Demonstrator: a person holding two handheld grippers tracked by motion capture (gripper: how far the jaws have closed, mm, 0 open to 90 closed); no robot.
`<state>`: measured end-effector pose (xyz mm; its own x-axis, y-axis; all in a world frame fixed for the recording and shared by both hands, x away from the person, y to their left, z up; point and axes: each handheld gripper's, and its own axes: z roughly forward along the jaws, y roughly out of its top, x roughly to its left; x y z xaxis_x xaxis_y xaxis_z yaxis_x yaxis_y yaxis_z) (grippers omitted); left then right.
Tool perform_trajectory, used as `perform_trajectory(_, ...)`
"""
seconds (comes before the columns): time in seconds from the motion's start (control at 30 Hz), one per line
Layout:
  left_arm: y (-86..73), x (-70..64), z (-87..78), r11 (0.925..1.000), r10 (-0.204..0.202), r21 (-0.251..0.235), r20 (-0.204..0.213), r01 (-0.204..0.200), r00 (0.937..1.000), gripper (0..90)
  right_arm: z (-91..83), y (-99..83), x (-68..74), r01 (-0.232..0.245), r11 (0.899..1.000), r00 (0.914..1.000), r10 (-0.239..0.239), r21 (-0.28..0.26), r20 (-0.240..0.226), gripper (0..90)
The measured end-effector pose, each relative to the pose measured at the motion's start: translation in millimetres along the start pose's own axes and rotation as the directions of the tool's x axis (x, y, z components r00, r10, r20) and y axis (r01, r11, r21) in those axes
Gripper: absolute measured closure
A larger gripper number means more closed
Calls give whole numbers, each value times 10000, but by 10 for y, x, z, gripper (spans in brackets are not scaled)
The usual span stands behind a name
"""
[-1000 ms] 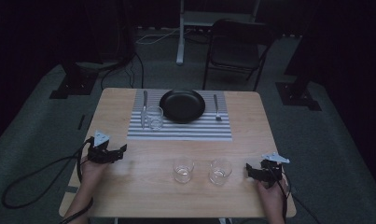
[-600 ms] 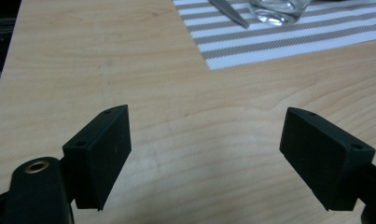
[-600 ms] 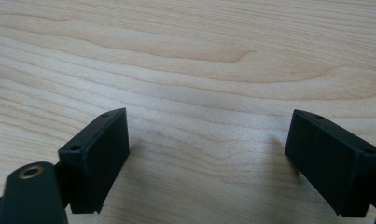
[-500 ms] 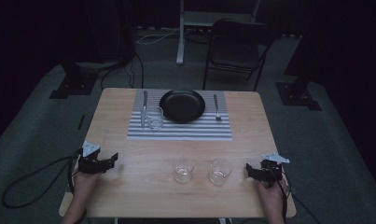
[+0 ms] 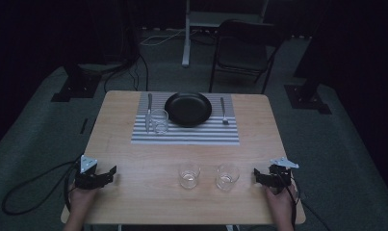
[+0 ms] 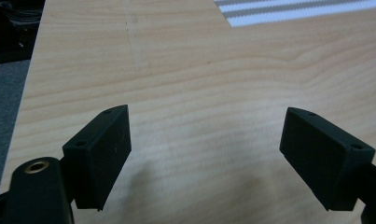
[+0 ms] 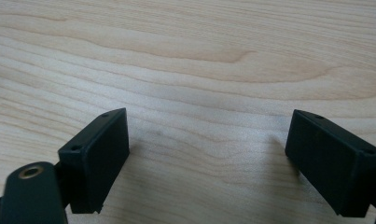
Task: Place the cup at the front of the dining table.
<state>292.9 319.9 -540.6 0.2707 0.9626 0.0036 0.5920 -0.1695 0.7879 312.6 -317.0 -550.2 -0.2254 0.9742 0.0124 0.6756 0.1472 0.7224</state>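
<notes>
My left gripper (image 5: 109, 173) rests low at the table's front left corner, held by a hand, jaws wide open over bare wood (image 6: 204, 140). At the front right my right gripper (image 5: 255, 174) is also open, nothing between its jaws (image 7: 206, 149). Two empty clear glasses stand between them near the front edge, one (image 5: 189, 174) left of the other (image 5: 227, 176). Farther back a striped placemat (image 5: 191, 134) carries a black plate (image 5: 188, 109), a third glass (image 5: 159, 120), a knife (image 5: 149, 111) on the left and a fork (image 5: 223, 110) on the right.
The wooden table (image 5: 134, 159) stands on a grey floor. A dark folding chair (image 5: 242, 53) and a white post (image 5: 186, 33) are behind it. Black stand bases (image 5: 71, 89) (image 5: 307, 96) flank the table. A cable (image 5: 32, 192) trails off the left gripper.
My left gripper has drawn back toward the front left corner of the table and a little outward. The right gripper and the glasses have stayed put.
</notes>
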Motion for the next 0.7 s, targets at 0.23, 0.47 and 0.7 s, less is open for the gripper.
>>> perform_trajectory(0.23, -82, 35, -85, 10000, -69, 56, -165, 70, 9998, 171, 0, 0, 0, 1, 10000, 10000, -1, 0, -1, 130)
perform_trajectory(0.47, -127, 41, -170, 9998, -169, 111, -534, 176, 9984, 171, 0, 0, 0, 6, 10000, 10000, -6, 1, 0, 131)
perform_trajectory(0.7, -185, 77, -228, 9993, -247, 255, -759, 267, 9968, 171, 0, 0, 0, 3, 10000, 10000, -3, 1, 0, 130)
